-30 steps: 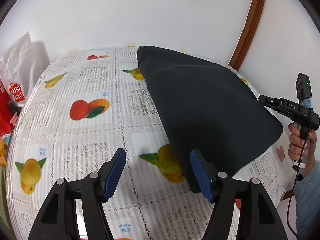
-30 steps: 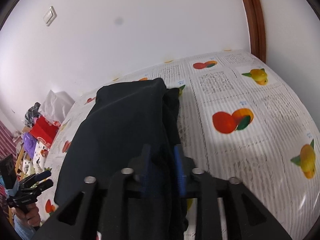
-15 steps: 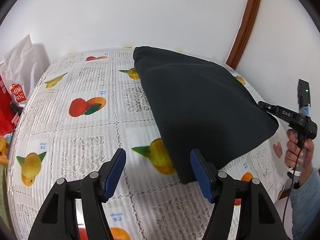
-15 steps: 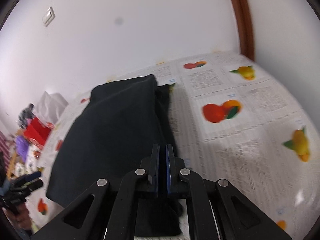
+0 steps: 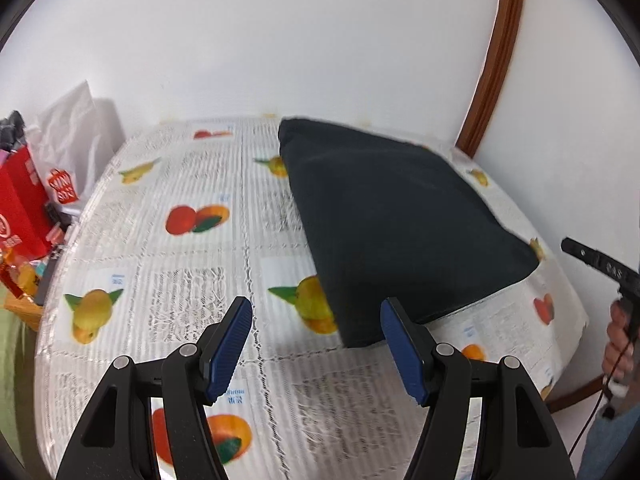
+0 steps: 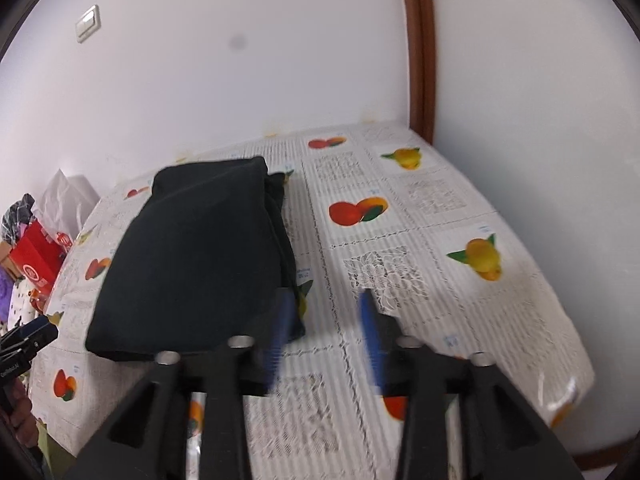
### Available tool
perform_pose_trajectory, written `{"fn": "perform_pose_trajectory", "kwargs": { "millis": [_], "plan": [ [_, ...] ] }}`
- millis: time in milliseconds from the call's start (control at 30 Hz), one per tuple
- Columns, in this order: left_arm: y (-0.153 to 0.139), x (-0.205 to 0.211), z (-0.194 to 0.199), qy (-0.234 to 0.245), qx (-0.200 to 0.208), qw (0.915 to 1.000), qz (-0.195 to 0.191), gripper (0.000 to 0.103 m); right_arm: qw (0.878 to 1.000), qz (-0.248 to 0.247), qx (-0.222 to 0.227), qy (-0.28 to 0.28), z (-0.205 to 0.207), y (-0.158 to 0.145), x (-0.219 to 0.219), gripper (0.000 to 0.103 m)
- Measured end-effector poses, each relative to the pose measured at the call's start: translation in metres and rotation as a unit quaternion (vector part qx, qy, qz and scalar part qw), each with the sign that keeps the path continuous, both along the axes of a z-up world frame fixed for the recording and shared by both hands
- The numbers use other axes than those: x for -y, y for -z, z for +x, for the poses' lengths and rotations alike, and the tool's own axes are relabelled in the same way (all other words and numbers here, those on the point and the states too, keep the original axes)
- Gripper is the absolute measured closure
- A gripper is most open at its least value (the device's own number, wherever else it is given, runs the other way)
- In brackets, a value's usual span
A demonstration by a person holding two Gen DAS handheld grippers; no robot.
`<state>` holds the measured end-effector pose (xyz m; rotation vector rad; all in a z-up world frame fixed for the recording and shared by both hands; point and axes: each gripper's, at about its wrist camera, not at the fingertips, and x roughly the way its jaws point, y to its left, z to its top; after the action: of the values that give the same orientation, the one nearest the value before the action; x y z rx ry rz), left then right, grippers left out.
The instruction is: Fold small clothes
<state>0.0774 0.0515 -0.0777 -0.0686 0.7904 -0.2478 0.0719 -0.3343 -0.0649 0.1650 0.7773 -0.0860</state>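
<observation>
A folded black garment (image 5: 396,220) lies flat on the table with the fruit-print cloth (image 5: 192,276). It also shows in the right wrist view (image 6: 200,256). My left gripper (image 5: 316,344) is open and empty, above the table just short of the garment's near corner. My right gripper (image 6: 324,332) is open and empty, blurred by motion, at the garment's near right corner and apart from it. The right gripper's body shows in the left wrist view (image 5: 600,266), off the table's right edge.
Red and white shopping bags (image 5: 36,200) and clutter stand off the table's left side. A white wall runs along the far edge. A brown wooden frame (image 5: 492,56) rises at the back right corner. The table's rounded edge (image 6: 568,320) falls away on the right.
My right gripper let go of the garment, opened and drew back. The garment now lies flat. My left gripper drew back a little and stayed open.
</observation>
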Motion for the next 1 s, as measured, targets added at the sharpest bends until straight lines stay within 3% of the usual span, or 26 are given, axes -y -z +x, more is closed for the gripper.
{"fn": "perform_pose_trajectory", "kwargs": {
  "millis": [67, 200, 267, 467, 1000],
  "plan": [
    [-0.014, 0.006, -0.014, -0.004, 0.016, 0.9998, 0.007, 0.035, 1.0, -0.012, 0.005, 0.007, -0.012, -0.014, -0.011, 0.045],
    [-0.04, 0.019, -0.043, -0.011, 0.046, 0.9987, 0.021, 0.025, 0.999, -0.037, 0.026, -0.001, -0.041, -0.044, -0.038, 0.035],
    [-0.051, 0.024, -0.057, -0.013, 0.055, 0.9981, 0.024, 0.023, 0.999, -0.044, 0.027, 0.006, -0.053, -0.055, -0.049, 0.014],
    [-0.074, 0.031, -0.091, -0.026, 0.078, 0.9961, 0.032, 0.015, 0.995, -0.076, 0.06, 0.017, -0.094, -0.084, -0.074, 0.0],
    [-0.085, 0.038, -0.128, -0.031, 0.101, 0.9931, 0.051, 0.014, 0.992, -0.101, 0.063, 0.046, -0.14, -0.095, -0.093, 0.0]
  ]
}}
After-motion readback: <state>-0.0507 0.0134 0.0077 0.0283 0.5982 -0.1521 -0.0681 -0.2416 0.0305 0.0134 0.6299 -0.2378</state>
